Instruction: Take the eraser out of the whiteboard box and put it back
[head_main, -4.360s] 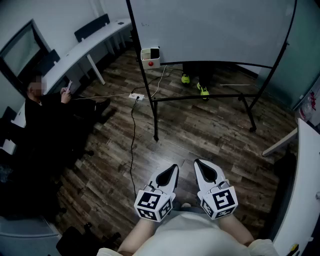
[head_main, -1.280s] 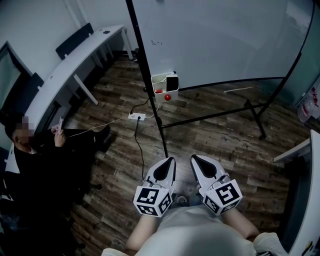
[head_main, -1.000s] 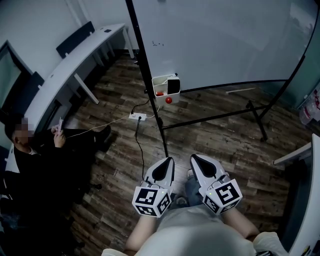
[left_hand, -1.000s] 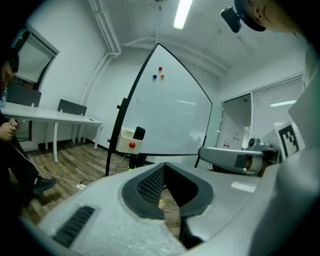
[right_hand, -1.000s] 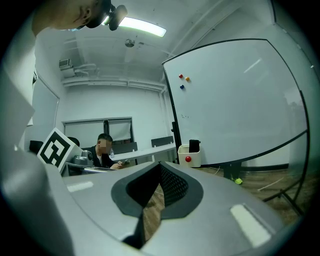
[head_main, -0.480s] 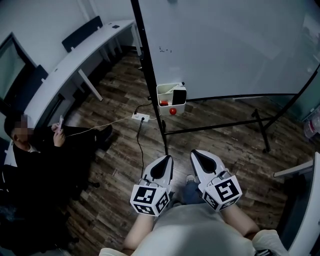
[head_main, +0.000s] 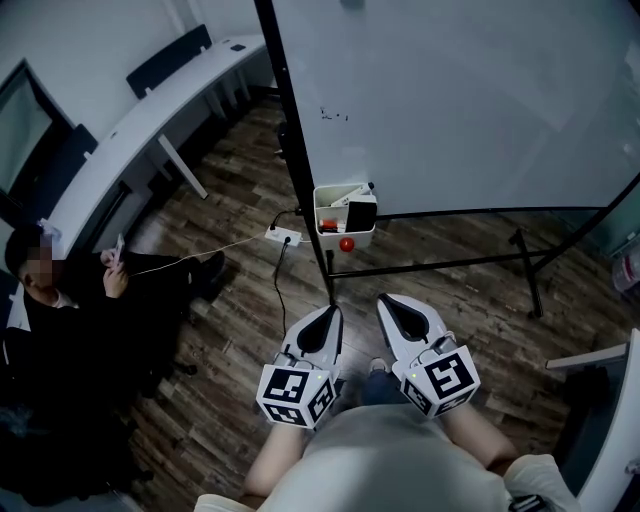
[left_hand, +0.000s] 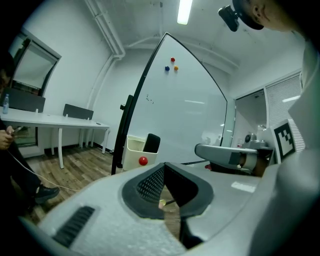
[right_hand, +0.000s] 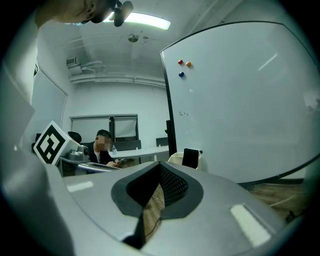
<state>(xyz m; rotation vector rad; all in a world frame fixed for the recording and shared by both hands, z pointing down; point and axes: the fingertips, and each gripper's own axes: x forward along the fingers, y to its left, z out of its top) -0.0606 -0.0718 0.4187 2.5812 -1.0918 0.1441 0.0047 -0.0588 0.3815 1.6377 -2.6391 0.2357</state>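
Note:
A white whiteboard box (head_main: 341, 207) hangs on the whiteboard's black frame, with a black eraser (head_main: 362, 213) standing upright in it and a red round magnet (head_main: 346, 243) on its front. My left gripper (head_main: 330, 313) and right gripper (head_main: 385, 301) are side by side, short of the box, both shut and empty. The left gripper view shows the box (left_hand: 131, 153), the eraser (left_hand: 151, 143) and the magnet (left_hand: 143, 160) ahead of the left gripper (left_hand: 163, 165). In the right gripper view the box (right_hand: 175, 159) and eraser (right_hand: 190, 158) lie just beyond the right gripper (right_hand: 160, 164).
The whiteboard (head_main: 470, 100) stands on a black wheeled stand (head_main: 440, 265). A power strip (head_main: 283, 235) and its cable (head_main: 282, 300) lie on the wooden floor. A person (head_main: 60, 310) sits at the left by a long white desk (head_main: 120, 130).
Both grippers have moved toward the whiteboard, and the box with the eraser sits closer and lower in the head view. Both stay shut.

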